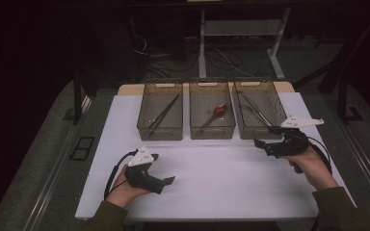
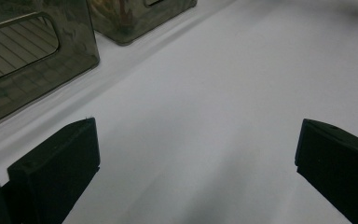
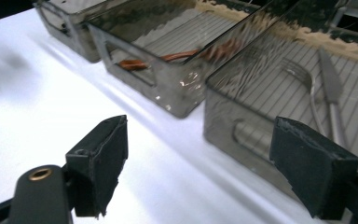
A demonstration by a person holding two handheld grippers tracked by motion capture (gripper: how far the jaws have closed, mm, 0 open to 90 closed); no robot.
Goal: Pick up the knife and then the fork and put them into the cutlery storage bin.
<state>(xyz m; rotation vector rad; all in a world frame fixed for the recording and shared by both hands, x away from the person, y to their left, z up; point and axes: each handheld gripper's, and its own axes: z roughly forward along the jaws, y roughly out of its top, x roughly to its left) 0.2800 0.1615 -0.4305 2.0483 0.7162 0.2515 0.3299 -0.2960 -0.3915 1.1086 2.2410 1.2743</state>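
Nearest the person, the left gripper (image 1: 149, 173) rests low over the white surface (image 1: 212, 183), its jaws spread wide with nothing but bare cloth between them; the left and middle bins lie beyond its left jaw. It looks parked, so little can go wrong there unless it gets dragged and rucks the cover.

The right gripper (image 3: 200, 172) is the one to watch. Its jaws stand well apart and empty, and just past them, partly behind the right jaw, is the front wall of the right-hand bin (image 3: 242, 130). Inside that bin, beyond the jaw, lie a fork (image 3: 307, 88) and a knife (image 3: 331, 88), side by side and seemingly touching.

My worry is that wall: coming in this low, a jaw could catch the rim or handle cut-out and shove the light bin back or tip it. The cutlery lies flat on a ribbed floor, so the jaws may skid off the thin metal, or close on both pieces at once and drop one.

To the left of the jaws, the middle bin (image 3: 168, 79) holds a reddish-brown spoon (image 3: 168, 58), and farthest off the left bin (image 1: 160, 115) holds dark chopsticks (image 1: 164, 115); a wide swing could knock either.
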